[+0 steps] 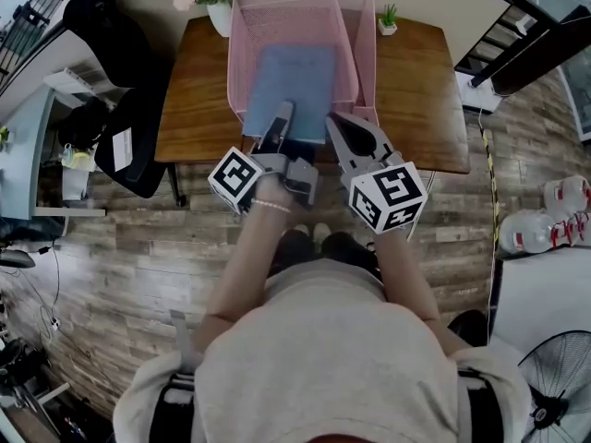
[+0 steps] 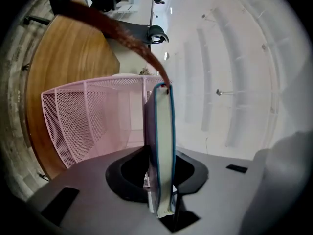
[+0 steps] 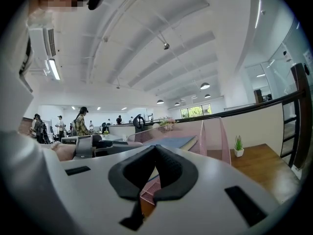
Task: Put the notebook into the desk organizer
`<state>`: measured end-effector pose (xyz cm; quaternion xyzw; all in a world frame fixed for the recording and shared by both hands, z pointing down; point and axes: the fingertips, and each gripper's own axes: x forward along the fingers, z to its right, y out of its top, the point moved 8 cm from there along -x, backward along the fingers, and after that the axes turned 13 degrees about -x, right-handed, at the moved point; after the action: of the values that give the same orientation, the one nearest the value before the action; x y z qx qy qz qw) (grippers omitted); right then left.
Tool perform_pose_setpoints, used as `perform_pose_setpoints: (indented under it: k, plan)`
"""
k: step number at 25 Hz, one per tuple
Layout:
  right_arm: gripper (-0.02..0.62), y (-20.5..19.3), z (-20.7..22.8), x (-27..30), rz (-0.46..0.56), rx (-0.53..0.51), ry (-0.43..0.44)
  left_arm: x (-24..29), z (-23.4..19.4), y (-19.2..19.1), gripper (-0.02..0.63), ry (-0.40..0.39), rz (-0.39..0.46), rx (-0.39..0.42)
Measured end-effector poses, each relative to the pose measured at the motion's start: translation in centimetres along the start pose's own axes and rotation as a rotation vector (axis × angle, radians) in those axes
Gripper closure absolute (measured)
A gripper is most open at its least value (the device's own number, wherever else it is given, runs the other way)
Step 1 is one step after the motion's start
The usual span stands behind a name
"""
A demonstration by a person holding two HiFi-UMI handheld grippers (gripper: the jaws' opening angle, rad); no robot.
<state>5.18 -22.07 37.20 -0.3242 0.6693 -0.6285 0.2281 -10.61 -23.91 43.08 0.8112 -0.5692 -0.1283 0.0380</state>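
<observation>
The notebook [image 1: 294,86] lies flat inside the desk organizer [image 1: 242,53], its near edge at the organizer's front between the left gripper's [image 1: 281,116] partly parted jaws, seemingly slack enough to leave it there, while the right gripper [image 1: 336,123] idles closed and empty beside that front.

Head view overhead; gripper views close, level; all share organizer [image 1: 286,17].

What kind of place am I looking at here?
Most likely an open-plan office. A brown wooden desk carries a pink wire-mesh desk organizer, a black office chair stands beside it, and the right gripper view shows people among further desks under ceiling lamps.
</observation>
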Motion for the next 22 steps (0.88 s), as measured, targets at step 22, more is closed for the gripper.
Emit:
perform_pose_setpoints:
  k: [22]
  plan:
    - [0.594,-0.6,-0.9,-0.4,-0.015,0.018,-0.012,-3.6,-0.3,-1.1,0.458,0.023,-0.036,-0.068]
